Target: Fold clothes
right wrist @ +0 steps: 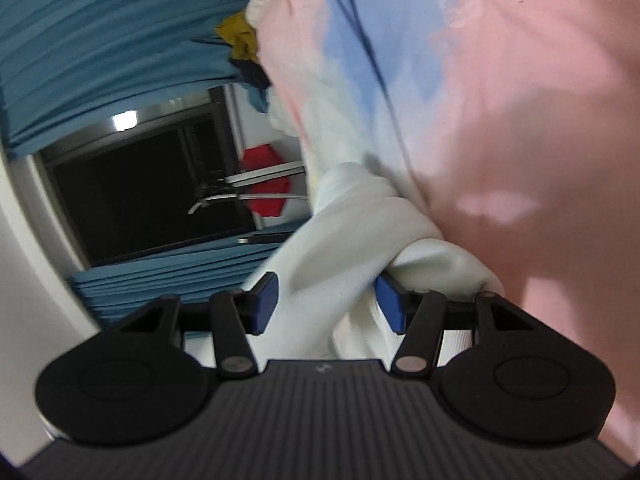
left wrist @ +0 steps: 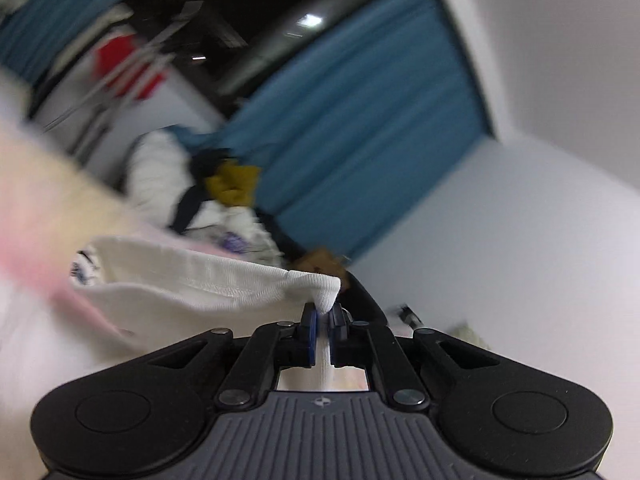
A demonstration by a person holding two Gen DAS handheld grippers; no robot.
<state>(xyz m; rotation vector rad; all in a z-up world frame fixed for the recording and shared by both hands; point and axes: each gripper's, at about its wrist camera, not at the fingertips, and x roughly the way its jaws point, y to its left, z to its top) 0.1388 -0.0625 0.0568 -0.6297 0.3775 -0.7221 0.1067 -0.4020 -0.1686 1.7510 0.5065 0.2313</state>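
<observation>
Left wrist view shows the left gripper nearly closed, its blue pads pinching a ribbed corner of a white garment. A thin strip of the cloth runs down between the pads, and the rest stretches away to the left, lifted and slightly sagging, with a dark print near its far end. Beyond it lies a heap of clothes, white, mustard and dark pieces mixed, in front of a blue curtain. A blurred pink and cream sheet fills the left edge, and a white wall fills the right. Right wrist view, turned on its side, shows the right gripper spread wide, its blue pads well apart. A bunched fold of the white garment sits in the gap; the cloth touches the right pad, while the left pad stands clear of it, so nothing is clamped. A pink and blue bedsheet is just beside the garment. A dark window and something red lie behind.
</observation>
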